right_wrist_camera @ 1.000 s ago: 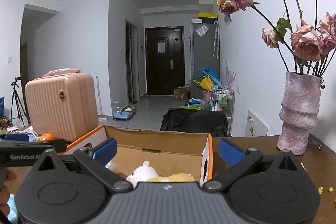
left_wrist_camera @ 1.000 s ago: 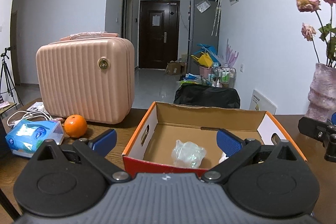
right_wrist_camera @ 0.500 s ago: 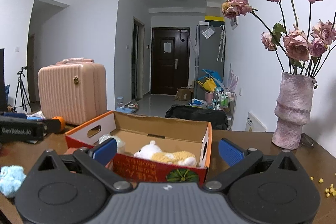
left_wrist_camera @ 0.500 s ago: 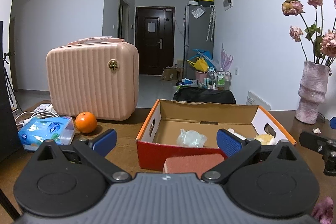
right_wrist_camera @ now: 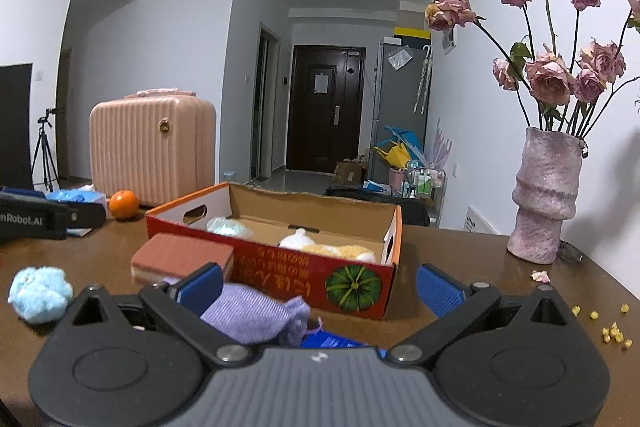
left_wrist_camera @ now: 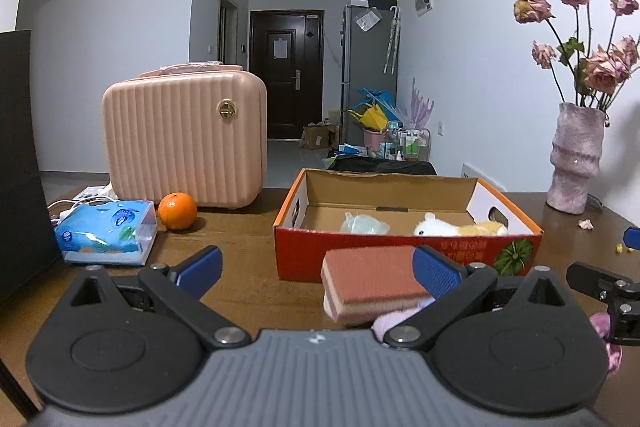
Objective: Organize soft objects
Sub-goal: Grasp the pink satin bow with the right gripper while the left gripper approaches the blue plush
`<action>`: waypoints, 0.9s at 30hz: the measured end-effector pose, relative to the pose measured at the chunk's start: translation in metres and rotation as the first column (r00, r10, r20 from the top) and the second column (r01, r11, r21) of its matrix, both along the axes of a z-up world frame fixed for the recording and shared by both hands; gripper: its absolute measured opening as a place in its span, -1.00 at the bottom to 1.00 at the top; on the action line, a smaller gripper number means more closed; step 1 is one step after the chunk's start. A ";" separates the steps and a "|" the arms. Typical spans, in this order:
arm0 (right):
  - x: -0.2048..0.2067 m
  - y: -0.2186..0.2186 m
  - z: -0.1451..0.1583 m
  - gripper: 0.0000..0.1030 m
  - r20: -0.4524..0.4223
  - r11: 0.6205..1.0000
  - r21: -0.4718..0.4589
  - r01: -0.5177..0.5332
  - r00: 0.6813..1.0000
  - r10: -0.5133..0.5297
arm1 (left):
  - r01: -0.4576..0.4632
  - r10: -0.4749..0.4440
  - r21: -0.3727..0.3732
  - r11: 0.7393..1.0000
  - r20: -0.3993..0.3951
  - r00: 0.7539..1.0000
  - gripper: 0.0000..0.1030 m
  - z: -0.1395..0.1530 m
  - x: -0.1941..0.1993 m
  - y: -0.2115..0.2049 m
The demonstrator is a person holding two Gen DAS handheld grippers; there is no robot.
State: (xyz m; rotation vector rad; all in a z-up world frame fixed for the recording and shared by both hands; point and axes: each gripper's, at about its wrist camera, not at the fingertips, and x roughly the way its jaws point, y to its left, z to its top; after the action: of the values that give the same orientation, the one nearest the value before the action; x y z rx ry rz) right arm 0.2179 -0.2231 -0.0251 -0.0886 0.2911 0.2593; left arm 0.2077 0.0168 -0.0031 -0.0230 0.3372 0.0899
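Currently between picks: both my left claw (left_wrist_camera: 316, 269) and right claw (right_wrist_camera: 319, 283) gape empty above the desk (right_wrist_camera: 460, 251), so next I centre a claw on the sponge (right_wrist_camera: 182, 255) touching the box (right_wrist_camera: 320, 267) front.

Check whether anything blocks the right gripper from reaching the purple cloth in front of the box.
Nothing visible does. The purple cloth lies on the table directly ahead of the open right gripper, near its left finger, in front of the cardboard box.

Low tabletop views, shared box (left_wrist_camera: 404, 251) ahead
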 end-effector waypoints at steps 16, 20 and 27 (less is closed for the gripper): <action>-0.039 0.000 -0.014 1.00 -0.055 1.000 0.007 -0.003 0.998 0.003 | 0.027 -0.027 -0.010 1.000 -0.038 0.999 1.00 -0.016 -0.053 0.012; -0.046 0.001 -0.019 1.00 -0.076 1.000 0.006 0.009 0.997 -0.009 | 0.032 -0.033 -0.006 0.999 -0.055 0.998 1.00 -0.020 -0.060 0.018; -0.050 0.005 -0.027 1.00 -0.102 1.000 -0.011 0.020 0.995 -0.021 | 0.029 -0.030 -0.025 0.999 -0.059 0.998 1.00 -0.022 -0.067 0.028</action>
State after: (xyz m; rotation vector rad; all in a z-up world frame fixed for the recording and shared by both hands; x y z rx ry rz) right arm 0.1679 -0.2182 -0.0520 -0.0826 0.3952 0.2422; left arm 0.1407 0.0445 -0.0249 -0.0394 0.3981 0.0571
